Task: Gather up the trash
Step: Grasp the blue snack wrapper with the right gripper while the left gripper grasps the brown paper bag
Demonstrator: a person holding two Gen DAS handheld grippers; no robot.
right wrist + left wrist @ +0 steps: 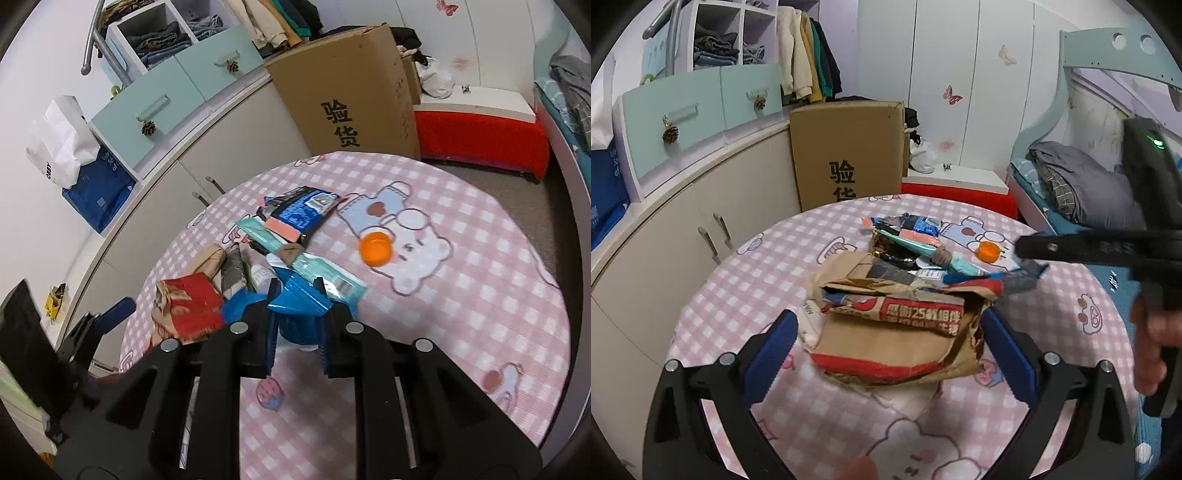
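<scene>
Right tongs [297,295] nearly clenched, pinching a blue plastic wrapper [295,301] at the near edge of the litter pile. Left tongs [888,347] spread wide, empty, straddling a crumpled brown paper bag [894,325] without touching it. Step in hand: picking trash off the pink checked surface [461,295]. Next, likely: lift the wrapper clear and carry it into the bag, left tongs steadying the bag's mouth. Orange cap [376,250] lies apart from the pile, uncollected.

Soft, even indoor light, faint shadows; fisheye-bent edges, dark corners, slight motion blur.
</scene>
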